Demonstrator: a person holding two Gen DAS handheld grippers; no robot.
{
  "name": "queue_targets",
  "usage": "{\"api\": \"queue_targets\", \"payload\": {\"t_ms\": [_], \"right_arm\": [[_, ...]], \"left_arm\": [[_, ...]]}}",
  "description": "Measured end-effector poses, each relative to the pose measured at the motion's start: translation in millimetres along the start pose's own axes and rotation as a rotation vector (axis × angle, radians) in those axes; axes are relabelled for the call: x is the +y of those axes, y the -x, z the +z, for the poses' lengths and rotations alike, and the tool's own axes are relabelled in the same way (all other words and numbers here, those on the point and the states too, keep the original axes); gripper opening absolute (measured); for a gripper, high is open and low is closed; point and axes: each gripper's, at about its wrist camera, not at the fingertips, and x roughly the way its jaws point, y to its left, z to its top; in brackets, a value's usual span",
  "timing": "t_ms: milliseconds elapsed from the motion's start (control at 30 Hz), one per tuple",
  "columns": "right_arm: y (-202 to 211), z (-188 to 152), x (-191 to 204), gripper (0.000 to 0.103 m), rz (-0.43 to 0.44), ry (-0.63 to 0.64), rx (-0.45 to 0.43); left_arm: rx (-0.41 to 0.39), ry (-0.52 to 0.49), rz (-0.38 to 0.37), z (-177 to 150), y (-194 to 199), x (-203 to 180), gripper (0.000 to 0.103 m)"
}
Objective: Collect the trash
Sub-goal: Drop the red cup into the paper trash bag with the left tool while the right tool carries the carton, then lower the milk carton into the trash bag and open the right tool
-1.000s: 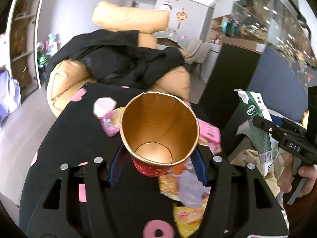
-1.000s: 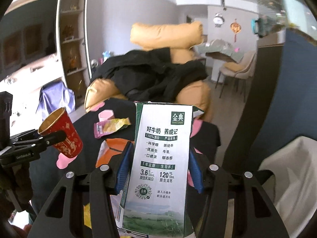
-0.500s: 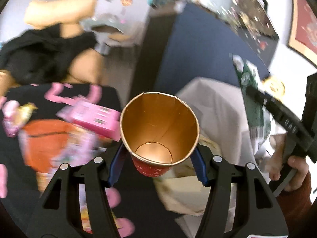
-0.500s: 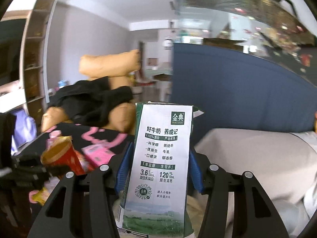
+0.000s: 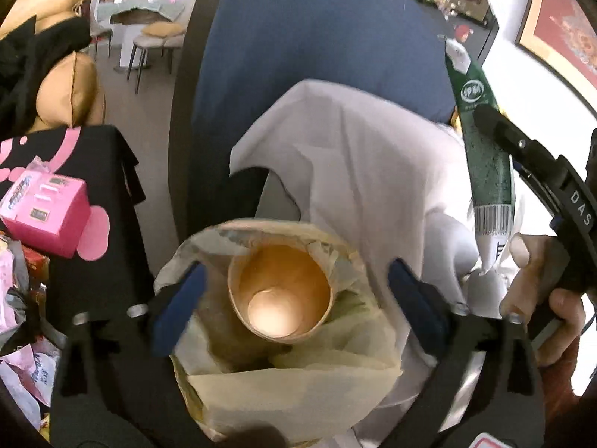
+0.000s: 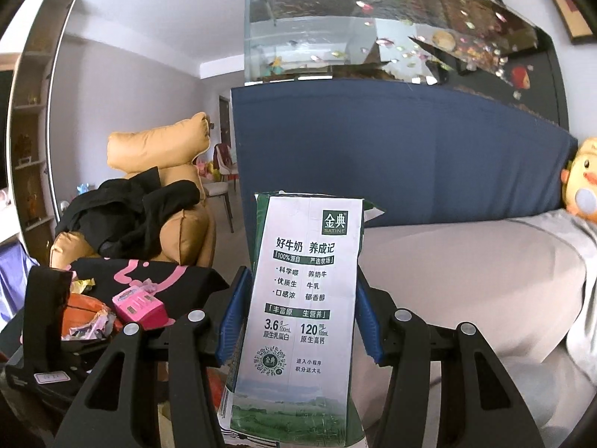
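In the left wrist view my left gripper (image 5: 294,298) is open, its blue pads wide apart. The paper cup (image 5: 280,295) with a gold inside sits free between them, inside the mouth of a pale yellow trash bag (image 5: 298,384) below. My right gripper (image 6: 298,321) is shut on a white and green milk carton (image 6: 302,306), held upright. The carton also shows at the right of the left wrist view (image 5: 485,156), above and right of the bag.
A black table (image 5: 112,224) at the left holds a pink box (image 5: 44,212) and several wrappers (image 6: 93,324). A light grey sofa (image 6: 466,280) lies behind the bag, with a blue cabinet (image 6: 391,156) and fish tank behind it. An armchair with black clothes (image 6: 130,216) stands far left.
My left gripper moved right from the table to over the trash bag, opened, and let go of the cup, which now sits in the bag. My right gripper swung right with the carton.
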Motion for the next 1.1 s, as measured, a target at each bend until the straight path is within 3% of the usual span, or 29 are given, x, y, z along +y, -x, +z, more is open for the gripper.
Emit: {"api": "queue_targets", "payload": {"t_ms": [467, 533, 567, 733, 967, 1100], "right_arm": [[-42.9, -43.6, 53.3, 0.050, 0.056, 0.041, 0.018], [-45.7, -51.9, 57.7, 0.053, 0.071, 0.053, 0.015], [-46.6, -58.6, 59.7, 0.063, 0.078, 0.061, 0.021], [-43.0, -82.8, 59.4, 0.075, 0.071, 0.067, 0.082], [-36.3, -100.4, 55.9, 0.075, 0.076, 0.045, 0.187], [-32.7, -104.9, 68.9, 0.075, 0.127, 0.047, 0.232]], "left_arm": [[-0.083, 0.072, 0.187, -22.6, 80.6, 46.3, 0.094], [-0.102, 0.078, 0.201, -25.3, 90.2, 52.6, 0.094], [-0.118, 0.085, 0.209, -27.8, 99.1, 58.1, 0.094], [-0.167, 0.105, 0.270, -38.6, 126.7, 85.2, 0.094], [-0.178, 0.235, 0.371, -65.7, 155.4, 145.2, 0.094], [-0.191, 0.288, 0.427, -81.1, 173.0, 168.5, 0.094]]}}
